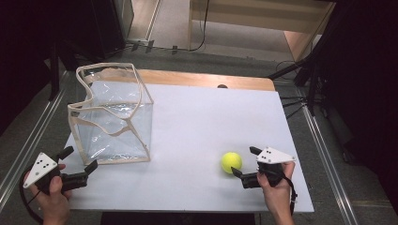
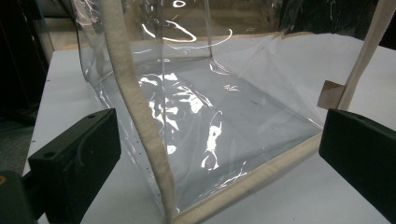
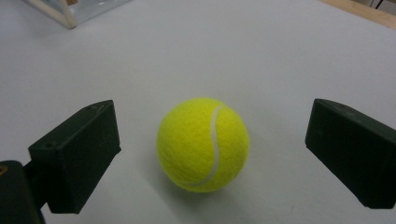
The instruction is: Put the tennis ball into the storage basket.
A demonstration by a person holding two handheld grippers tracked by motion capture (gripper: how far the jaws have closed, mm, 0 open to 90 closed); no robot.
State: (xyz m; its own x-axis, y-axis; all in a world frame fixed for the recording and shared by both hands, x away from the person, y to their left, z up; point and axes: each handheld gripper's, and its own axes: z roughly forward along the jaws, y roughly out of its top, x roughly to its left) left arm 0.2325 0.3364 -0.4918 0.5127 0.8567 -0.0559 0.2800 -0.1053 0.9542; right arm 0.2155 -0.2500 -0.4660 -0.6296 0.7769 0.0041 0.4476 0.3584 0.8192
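**Ball between my right tongs, clear bag ahead of my left**

My right tongs [image 1: 244, 162] sit at about four o'clock on the white bench [image 1: 197, 122], jaws spread wide and holding nothing. The yellow tennis ball [image 1: 231, 162] rests on the bench just beyond them; in the right gripper view the ball [image 3: 203, 143] lies centred between the two jaws with clear gaps on both sides, touching neither.

My left tongs [image 1: 80, 159] are at about eight o'clock, near the bench's front left corner, also wide open and empty. Right in front of them stands the clear plastic bag [image 1: 112, 117], a boxy thing with cream cloth trim, its open top sagging inward. In the left gripper view the bag [image 2: 196, 121] stands close ahead, one trimmed corner edge rising between my jaws, though I cannot tell that either jaw touches it.

The bag takes up the bench from eight to eleven o'clock. From the centre out to one, two and three o'clock the white surface is bare, and ball and bag are well apart. A wooden strip [image 1: 206, 79] runs along the far edge at twelve o'clock. Metal rails [image 1: 28, 136] flank the bench on the floor, with cables [image 1: 291, 101] at two o'clock.
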